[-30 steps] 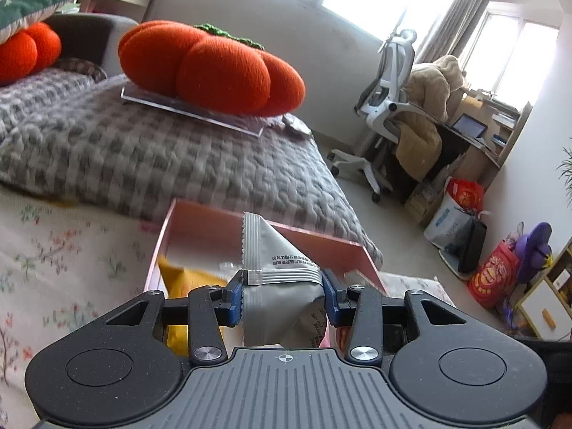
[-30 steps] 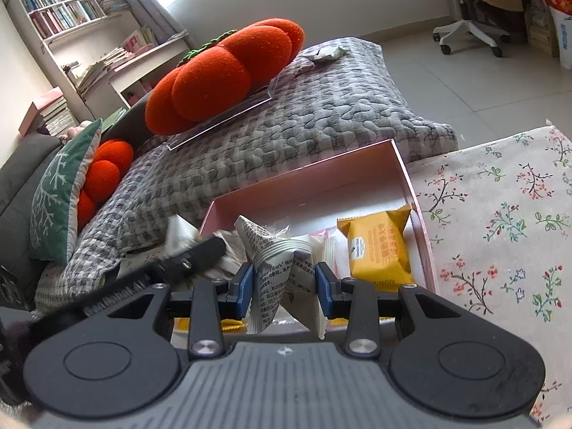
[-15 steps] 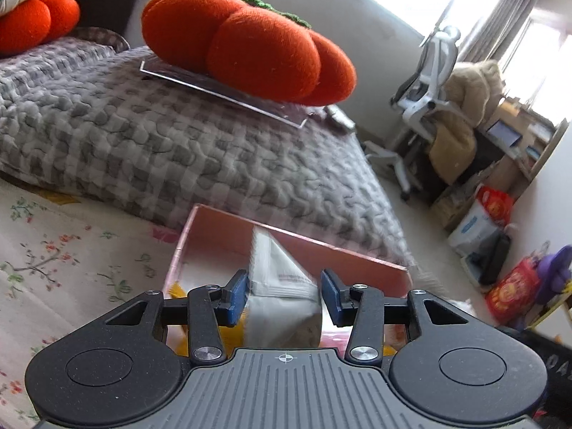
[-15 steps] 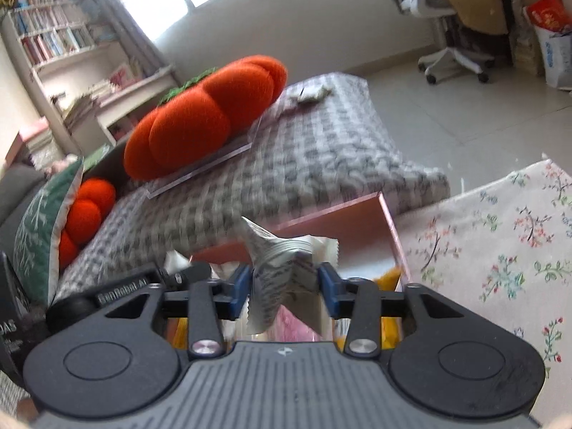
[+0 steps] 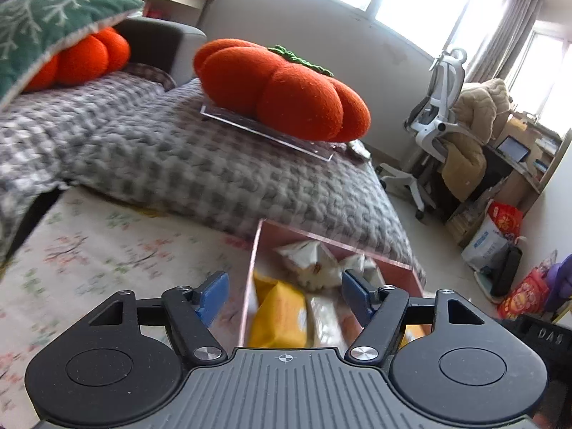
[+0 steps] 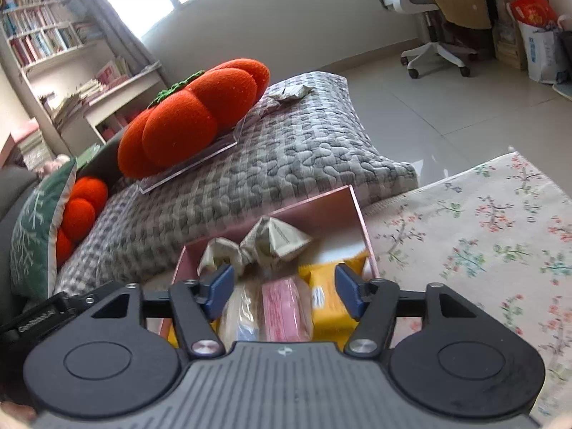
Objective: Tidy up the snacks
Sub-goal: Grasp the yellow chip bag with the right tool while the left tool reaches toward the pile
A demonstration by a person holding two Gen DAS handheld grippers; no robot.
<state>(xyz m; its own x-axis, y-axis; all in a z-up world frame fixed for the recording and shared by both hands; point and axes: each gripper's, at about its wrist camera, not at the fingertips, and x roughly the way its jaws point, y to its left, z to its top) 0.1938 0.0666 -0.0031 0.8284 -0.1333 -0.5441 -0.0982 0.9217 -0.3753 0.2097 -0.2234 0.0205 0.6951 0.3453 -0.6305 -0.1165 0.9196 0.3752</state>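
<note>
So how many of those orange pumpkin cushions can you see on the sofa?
2. The big pumpkin cushion sits on a clear sheet on the grey blanket. The smaller pumpkin cushion is tucked under the green pillow at the sofa's far end. More could be hidden behind the pillow.

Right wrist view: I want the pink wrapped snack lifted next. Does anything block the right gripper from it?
Nothing visible does: the pink wrapped snack lies uncovered in the pink box, below the opening, empty right gripper.

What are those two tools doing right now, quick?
Left tool: jaws opening, nothing gripped, above the pink box of snack packets.
Right tool: jaws opening, nothing gripped, above the same box.
</note>
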